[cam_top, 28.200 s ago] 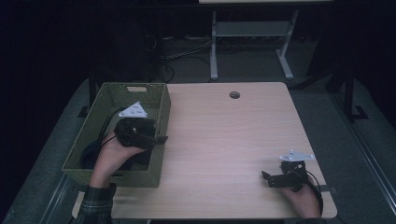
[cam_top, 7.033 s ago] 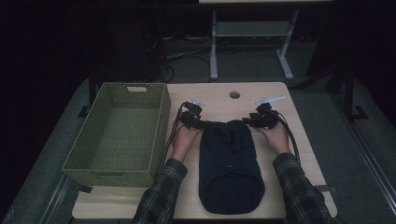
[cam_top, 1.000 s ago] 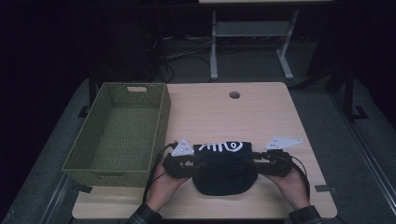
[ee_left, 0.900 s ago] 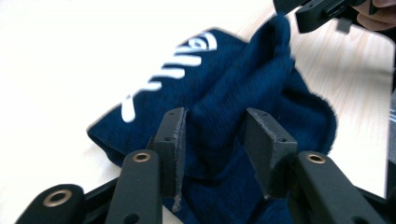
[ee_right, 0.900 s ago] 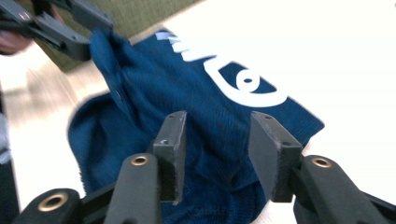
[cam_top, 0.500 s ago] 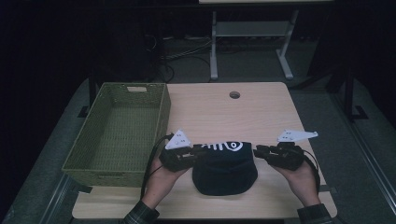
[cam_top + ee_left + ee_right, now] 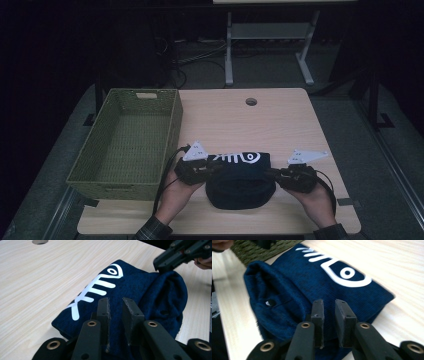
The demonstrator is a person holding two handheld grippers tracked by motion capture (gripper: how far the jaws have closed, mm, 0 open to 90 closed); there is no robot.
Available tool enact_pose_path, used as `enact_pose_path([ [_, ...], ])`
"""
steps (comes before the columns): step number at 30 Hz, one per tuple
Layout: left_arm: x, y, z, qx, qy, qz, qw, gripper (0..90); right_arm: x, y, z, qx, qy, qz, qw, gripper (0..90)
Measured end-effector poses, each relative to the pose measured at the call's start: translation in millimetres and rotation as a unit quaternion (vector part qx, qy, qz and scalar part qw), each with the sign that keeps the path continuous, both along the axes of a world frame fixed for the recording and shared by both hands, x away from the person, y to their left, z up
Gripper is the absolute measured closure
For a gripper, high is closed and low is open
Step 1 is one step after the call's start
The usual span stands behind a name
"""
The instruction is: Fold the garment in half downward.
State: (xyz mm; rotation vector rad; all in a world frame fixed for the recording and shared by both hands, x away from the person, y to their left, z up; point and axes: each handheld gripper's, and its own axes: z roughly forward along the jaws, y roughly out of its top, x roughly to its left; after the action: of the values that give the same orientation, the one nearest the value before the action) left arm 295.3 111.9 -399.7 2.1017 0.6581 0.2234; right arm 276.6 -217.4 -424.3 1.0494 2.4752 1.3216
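1. The navy garment (image 7: 240, 180) lies folded into a short bundle at the lower middle of the high view, on the near part of the table (image 7: 235, 120), with its white fish-bone print (image 7: 239, 157) on the far upper face. Seven seconds ago it lay stretched out long towards the far edge, so a fold has been made since.
2. A second ago both hands pressed close against the bundle's ends. Now the left gripper (image 7: 216, 167) stands at its left end and the right gripper (image 7: 272, 173) at its right end, and the bundle sits in the same spot.
3. Both pairs of jaws have just been closing. In the left gripper view the left gripper (image 7: 116, 315) shows a narrow gap with dark cloth lying between and under the pads; in the right gripper view the right gripper (image 7: 329, 315) looks the same. Whether the pads truly pinch the cloth I cannot tell.
4. My reading: each side is taking a hold on a bundle end, either for one more fold or to lift it.
5. The green basket (image 7: 100, 150) at the left of the high view stands open just beside the left hand (image 7: 175, 192), a likely place for the bundle.
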Motion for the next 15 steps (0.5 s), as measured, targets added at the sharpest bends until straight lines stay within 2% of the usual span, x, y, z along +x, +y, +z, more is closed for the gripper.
enact_pose_path([
  [3, -3.7, -3.0, -3.6, 0.0, 0.008, -0.005, 1.0, 76.1, -6.7, 1.1, -4.6, -0.006, 0.004, 0.004, 1.0, 79.7],
  [10, -16.6, -8.0, -12.4, 0.006, 0.019, -0.021, 0.9996, 76.5, -20.8, 0.6, -8.4, 0.007, 0.006, 0.01, 0.9999, 81.7],
  [15, -21.3, -7.8, -23.6, 0.018, 0.033, -0.028, 0.9989, 76.4, -26.0, 8.5, -15.7, -0.008, 0.018, 0.012, 0.9997, 82.2],
])
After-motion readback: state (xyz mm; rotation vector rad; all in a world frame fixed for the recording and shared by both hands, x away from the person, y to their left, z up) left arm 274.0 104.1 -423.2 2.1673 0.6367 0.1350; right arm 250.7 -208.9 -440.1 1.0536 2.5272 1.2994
